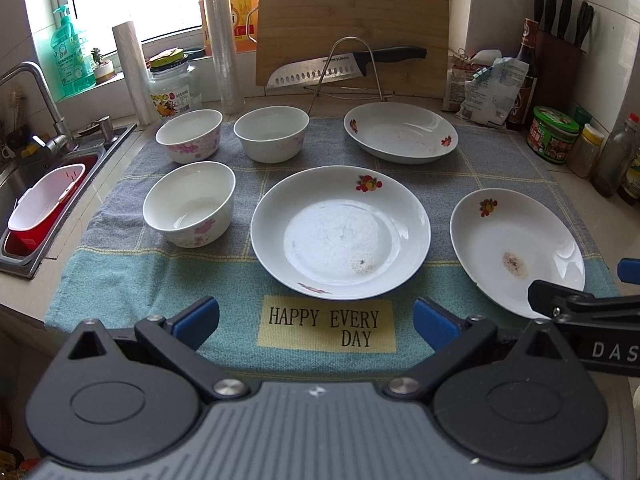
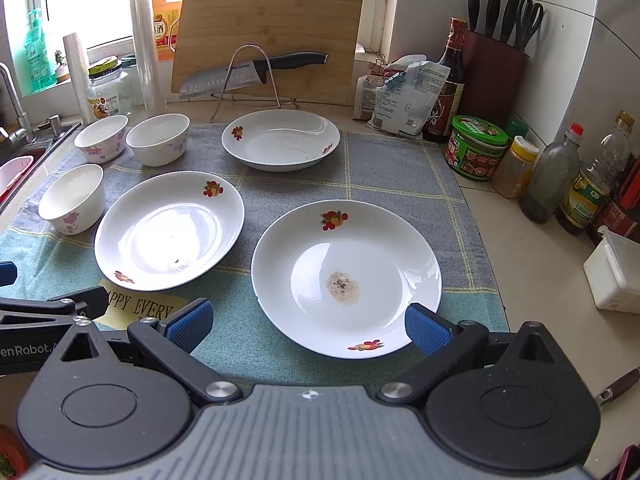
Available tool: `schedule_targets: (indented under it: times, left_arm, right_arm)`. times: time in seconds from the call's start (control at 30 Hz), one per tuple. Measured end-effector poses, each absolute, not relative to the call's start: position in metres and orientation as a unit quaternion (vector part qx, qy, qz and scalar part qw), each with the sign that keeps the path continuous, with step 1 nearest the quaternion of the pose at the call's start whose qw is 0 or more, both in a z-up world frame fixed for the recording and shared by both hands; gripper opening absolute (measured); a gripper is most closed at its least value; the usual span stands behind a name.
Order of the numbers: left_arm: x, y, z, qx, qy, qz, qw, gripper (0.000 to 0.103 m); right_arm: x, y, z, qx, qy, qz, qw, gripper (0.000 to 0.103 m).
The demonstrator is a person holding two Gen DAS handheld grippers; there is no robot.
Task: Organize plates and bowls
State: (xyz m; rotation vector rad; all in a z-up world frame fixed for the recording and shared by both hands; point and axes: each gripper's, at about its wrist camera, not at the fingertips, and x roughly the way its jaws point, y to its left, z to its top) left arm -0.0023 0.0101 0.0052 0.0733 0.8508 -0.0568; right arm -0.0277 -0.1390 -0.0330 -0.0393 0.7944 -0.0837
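Looking down both wrist views, I have the left tool (image 1: 316, 320) and the right tool (image 2: 308, 322) hovering low over the near edge of the cloth (image 1: 120, 272) on the counter (image 2: 532, 280), both with jaws spread wide and nothing between them. Three plates and three bowls sit on the cloth, none stacked. The middle plate (image 1: 340, 232) lies just beyond my left tool, past the "HAPPY EVERY DAY" patch (image 1: 326, 328). The right plate (image 2: 346, 276) sits directly ahead of my right tool, its near rim reaching between the blue pads (image 2: 426, 328), with a brownish stain at its centre. The far plate (image 2: 281, 140) rests near the wire rack (image 2: 248, 76) holding a knife (image 2: 256, 70), in front of the cutting board (image 2: 272, 32). On the left, the near bowl (image 1: 189, 208) stands beside the middle plate, apart from it; the two far bowls (image 1: 189, 134) (image 1: 271, 133) stand close side by side behind it. Left of the cloth is the sink (image 1: 24, 184).
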Motion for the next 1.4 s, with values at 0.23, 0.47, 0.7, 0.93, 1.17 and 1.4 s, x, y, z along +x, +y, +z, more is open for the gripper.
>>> schedule_targets:
  times: [0.23, 0.47, 0.7, 0.93, 1.17, 1.4]
  left_arm:
    - [-0.0028, 0.0107, 0.0063, 0.035, 0.413, -0.027, 0.91, 0.102]
    - [-0.0027, 0.0093, 0.0083, 0.036, 0.415, -0.021, 0.909, 0.102]
    - [-0.0019, 0.008, 0.009, 0.036, 0.416, -0.02, 0.908, 0.102]
    - [-0.0012, 0.0075, 0.0091, 0.035, 0.419, -0.018, 0.907, 0.102]
    - [-0.001, 0.0079, 0.0091, 0.035, 0.419, -0.018, 0.907, 0.102]
    - [-0.0003, 0.008, 0.0096, 0.036, 0.419, -0.018, 0.907, 0.102]
  right_arm:
    - [-0.0289, -0.1398, -0.0318, -0.02, 0.385, -0.04, 0.922, 0.103]
    - [-0.0288, -0.1397, -0.0314, -0.021, 0.386, -0.039, 0.921, 0.103]
    - [-0.0287, -0.1394, -0.0319, -0.021, 0.386, -0.039, 0.922, 0.103]
    - [-0.0265, -0.1401, -0.0316, -0.022, 0.386, -0.039, 0.921, 0.103]
    - [-0.0261, -0.14, -0.0315, -0.022, 0.385, -0.039, 0.922, 0.103]
    - [-0.0264, -0.1402, -0.031, -0.022, 0.385, -0.039, 0.922, 0.103]
